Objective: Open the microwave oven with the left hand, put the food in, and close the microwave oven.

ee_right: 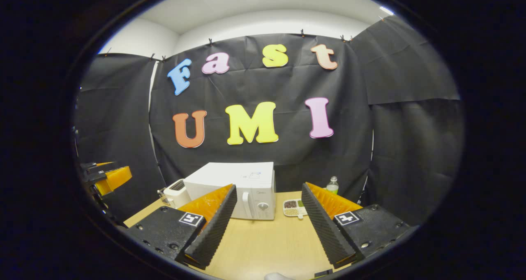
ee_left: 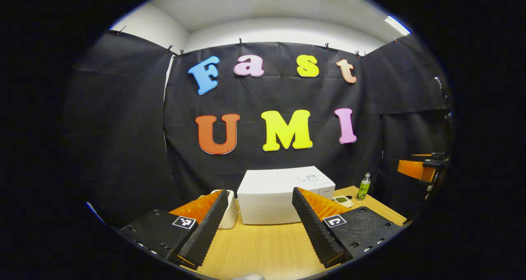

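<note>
The white microwave (ee_left: 283, 193) stands on the wooden table (ee_left: 263, 247) against the back cloth, seen from its side in the left gripper view. In the right gripper view the microwave (ee_right: 230, 181) shows its front, with the door shut, a handle (ee_right: 246, 204) and a knob (ee_right: 263, 206). Right of it lies a small white food dish (ee_right: 294, 208) with grains in compartments, also visible as the dish (ee_left: 341, 200). My left gripper (ee_left: 259, 191) is open and empty, well short of the microwave. My right gripper (ee_right: 269, 187) is open and empty too, above the table.
A white toaster-like appliance (ee_right: 176, 193) sits left of the microwave, the same appliance (ee_left: 230, 210). A green bottle (ee_left: 363, 186) stands at the back right, also the bottle (ee_right: 332, 185). The other gripper's orange finger (ee_left: 417, 170) shows far right; likewise an orange finger (ee_right: 111, 178) far left.
</note>
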### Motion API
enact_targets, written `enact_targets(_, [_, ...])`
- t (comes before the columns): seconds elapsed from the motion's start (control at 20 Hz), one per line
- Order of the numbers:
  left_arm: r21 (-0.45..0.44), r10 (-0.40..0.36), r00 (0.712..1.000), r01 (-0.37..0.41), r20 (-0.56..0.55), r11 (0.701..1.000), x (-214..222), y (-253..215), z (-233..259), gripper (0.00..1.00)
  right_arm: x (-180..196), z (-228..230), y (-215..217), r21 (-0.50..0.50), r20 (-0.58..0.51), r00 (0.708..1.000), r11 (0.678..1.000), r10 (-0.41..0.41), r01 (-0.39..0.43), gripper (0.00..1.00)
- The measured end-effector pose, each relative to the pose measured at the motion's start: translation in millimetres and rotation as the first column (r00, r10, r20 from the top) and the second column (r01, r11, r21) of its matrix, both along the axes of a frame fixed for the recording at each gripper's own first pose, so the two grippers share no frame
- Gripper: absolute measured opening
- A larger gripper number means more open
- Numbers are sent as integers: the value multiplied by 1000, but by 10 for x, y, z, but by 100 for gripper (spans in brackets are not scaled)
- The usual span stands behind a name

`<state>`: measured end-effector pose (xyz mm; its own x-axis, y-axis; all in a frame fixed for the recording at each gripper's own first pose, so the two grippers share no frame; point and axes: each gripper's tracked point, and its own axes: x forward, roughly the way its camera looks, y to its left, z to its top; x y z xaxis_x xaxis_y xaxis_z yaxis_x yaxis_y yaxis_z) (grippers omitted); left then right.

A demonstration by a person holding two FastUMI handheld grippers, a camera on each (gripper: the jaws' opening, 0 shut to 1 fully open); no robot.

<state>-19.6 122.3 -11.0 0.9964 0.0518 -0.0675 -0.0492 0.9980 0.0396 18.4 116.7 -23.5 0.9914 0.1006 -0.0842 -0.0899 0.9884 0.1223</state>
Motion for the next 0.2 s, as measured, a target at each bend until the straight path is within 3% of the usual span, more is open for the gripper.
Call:
enact_targets(0.15, [-3,2,1000,-2,5,1000,21,-4,14,96,25,40,-9,-2,10,1000,1000,-4,4,92])
enact_targets(0.2, [-4,0,1000,0,5,1000,34,-9,13,96,37,49,-11,-4,13,1000,1000,-4,4,100])
